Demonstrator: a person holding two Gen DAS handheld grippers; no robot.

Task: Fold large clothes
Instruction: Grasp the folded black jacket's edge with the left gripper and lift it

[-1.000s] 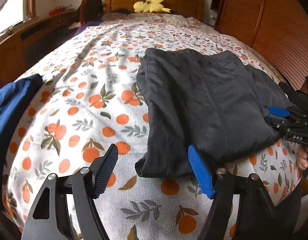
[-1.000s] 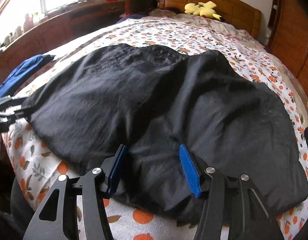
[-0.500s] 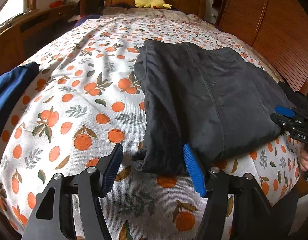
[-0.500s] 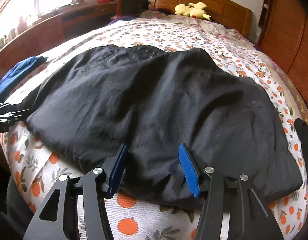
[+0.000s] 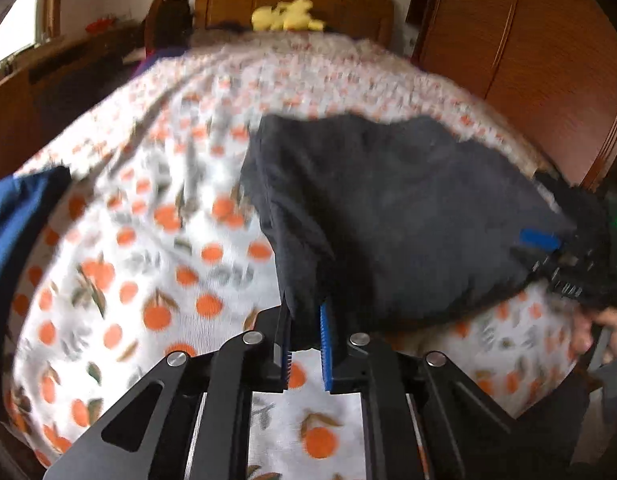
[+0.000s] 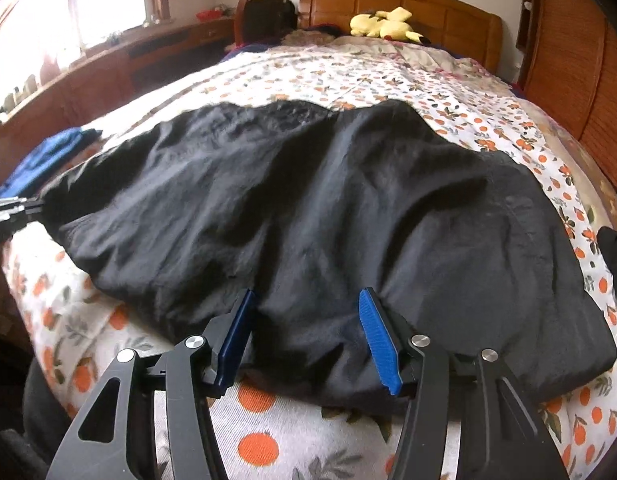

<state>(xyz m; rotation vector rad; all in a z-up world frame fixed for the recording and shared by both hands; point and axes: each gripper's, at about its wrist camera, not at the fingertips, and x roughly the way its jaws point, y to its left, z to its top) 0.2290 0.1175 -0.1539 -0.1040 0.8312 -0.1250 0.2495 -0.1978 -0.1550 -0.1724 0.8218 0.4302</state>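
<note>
A large black garment point(image 5: 388, 208) lies partly folded on the bed with the orange-print sheet point(image 5: 148, 240). My left gripper point(image 5: 304, 344) is shut on the garment's near left corner, which hangs pinched between the blue pads. In the right wrist view the garment point(image 6: 308, 208) fills the middle. My right gripper point(image 6: 308, 340) is open, its blue fingers on either side of the garment's near edge, which bulges up between them. The right gripper also shows at the right of the left wrist view point(image 5: 548, 252), and the left gripper at the far left of the right wrist view point(image 6: 12, 208).
A blue garment point(image 5: 16, 220) lies at the bed's left edge. A yellow plush toy point(image 6: 384, 24) rests by the wooden headboard point(image 6: 408, 4). A wooden wardrobe point(image 5: 528, 60) stands on the right, a wooden ledge under the window point(image 6: 108, 60) on the left.
My left gripper has moved in and shut on the garment's near left corner; it was open a moment ago. My right gripper stays open at the near edge.
</note>
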